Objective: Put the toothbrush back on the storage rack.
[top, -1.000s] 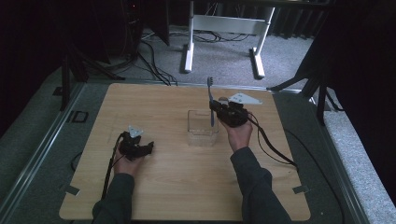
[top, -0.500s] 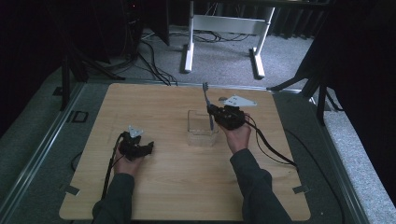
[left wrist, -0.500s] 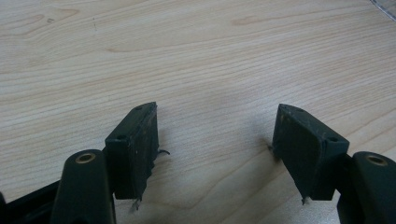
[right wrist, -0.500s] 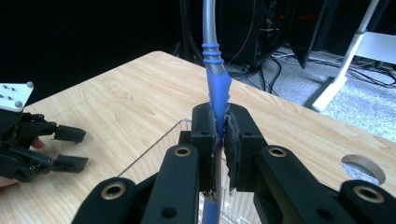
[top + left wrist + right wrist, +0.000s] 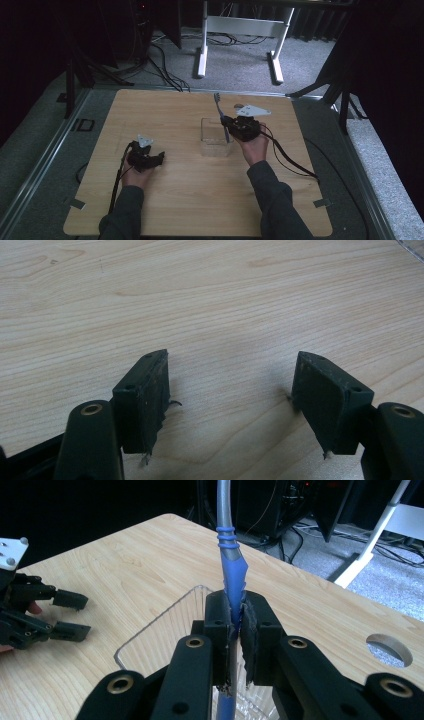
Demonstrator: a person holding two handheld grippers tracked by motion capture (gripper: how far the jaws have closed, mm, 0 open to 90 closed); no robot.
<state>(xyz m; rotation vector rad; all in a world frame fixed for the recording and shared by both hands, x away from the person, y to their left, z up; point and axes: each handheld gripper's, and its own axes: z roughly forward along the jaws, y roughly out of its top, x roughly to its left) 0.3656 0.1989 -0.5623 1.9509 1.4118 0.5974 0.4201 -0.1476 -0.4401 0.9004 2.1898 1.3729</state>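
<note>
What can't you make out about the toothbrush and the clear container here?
- Toothbrush head: cut off by the top edge in the right gripper view; too small in the high view.
- Its lower end: hidden behind the right gripper.
- Clear container contents: too small and dim in the high view.

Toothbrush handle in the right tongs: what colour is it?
Blue, turning silver-grey higher up on the toothbrush; the right gripper view shows it best.

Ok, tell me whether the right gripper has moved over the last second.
Yes. The right gripper, shut on the toothbrush, drifted left toward the clear container.

overhead forward-down, two close claw-mounted views
</note>
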